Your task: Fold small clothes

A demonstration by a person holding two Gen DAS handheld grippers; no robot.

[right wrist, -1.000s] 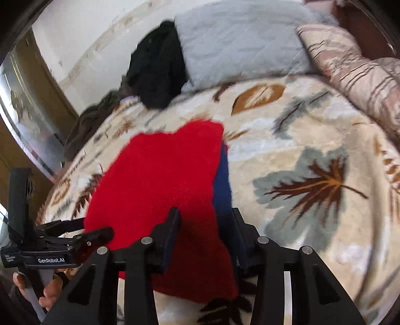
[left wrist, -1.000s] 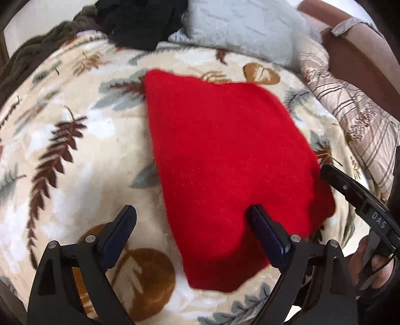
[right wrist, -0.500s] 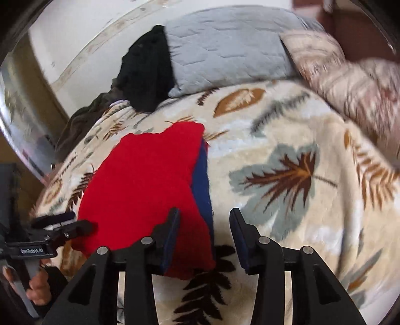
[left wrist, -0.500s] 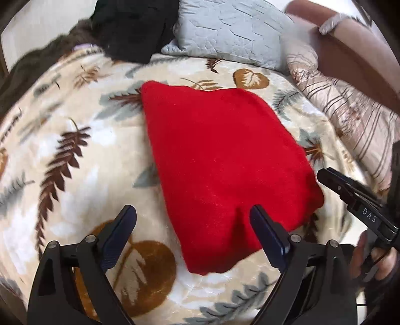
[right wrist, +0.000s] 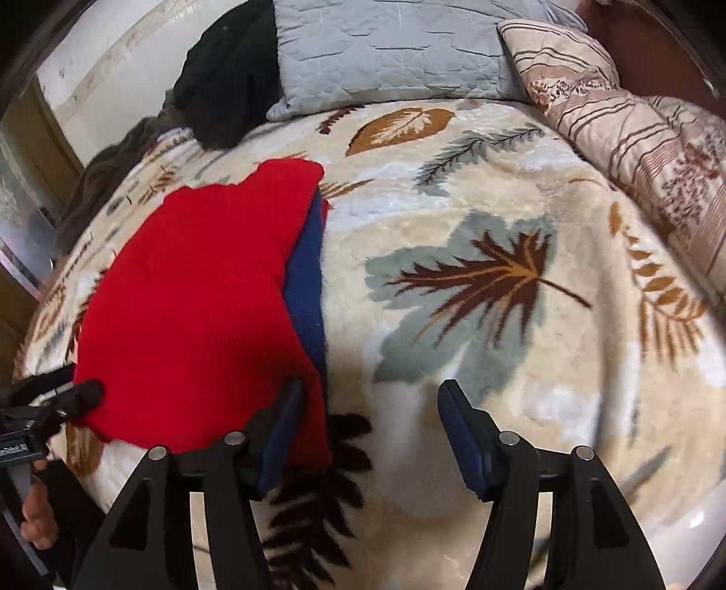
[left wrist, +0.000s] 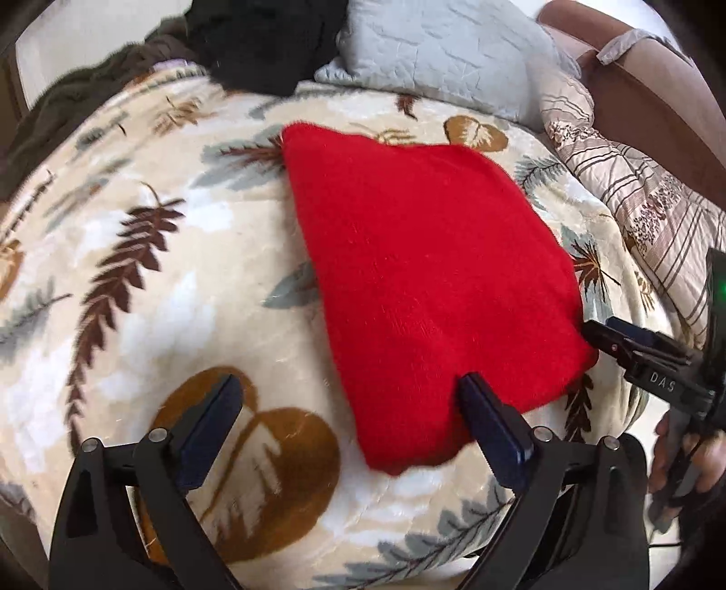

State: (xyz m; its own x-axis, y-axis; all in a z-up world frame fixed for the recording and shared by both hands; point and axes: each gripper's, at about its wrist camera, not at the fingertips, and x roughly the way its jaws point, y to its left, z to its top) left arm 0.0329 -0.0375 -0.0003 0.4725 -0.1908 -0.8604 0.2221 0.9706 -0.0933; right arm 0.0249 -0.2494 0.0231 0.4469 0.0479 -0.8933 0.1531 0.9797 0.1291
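A folded red garment (left wrist: 422,277) lies flat on the leaf-patterned blanket (left wrist: 136,281); its blue inner layer (right wrist: 308,277) shows along the right edge in the right wrist view. My left gripper (left wrist: 349,408) stands open above the garment's near corner, its right finger over the red cloth, gripping nothing. My right gripper (right wrist: 367,408) is opening, with nothing between its fingers; its left finger sits at the red garment's (right wrist: 190,308) near right corner. The right gripper's fingers (left wrist: 635,345) show at the right of the left wrist view, and the left gripper's fingertips (right wrist: 77,395) at the left of the right wrist view.
A grey quilted pillow (left wrist: 444,54) and a black garment (left wrist: 267,41) lie at the head of the bed. A striped patterned pillow (right wrist: 635,136) is at the right. A dark knitted throw (left wrist: 68,104) hangs over the left edge. A hand (left wrist: 680,463) holds the right gripper.
My right gripper let go of the garment's right edge and its jaws spread wider. The garment now lies flat, with its blue layer showing. The left gripper stays open.
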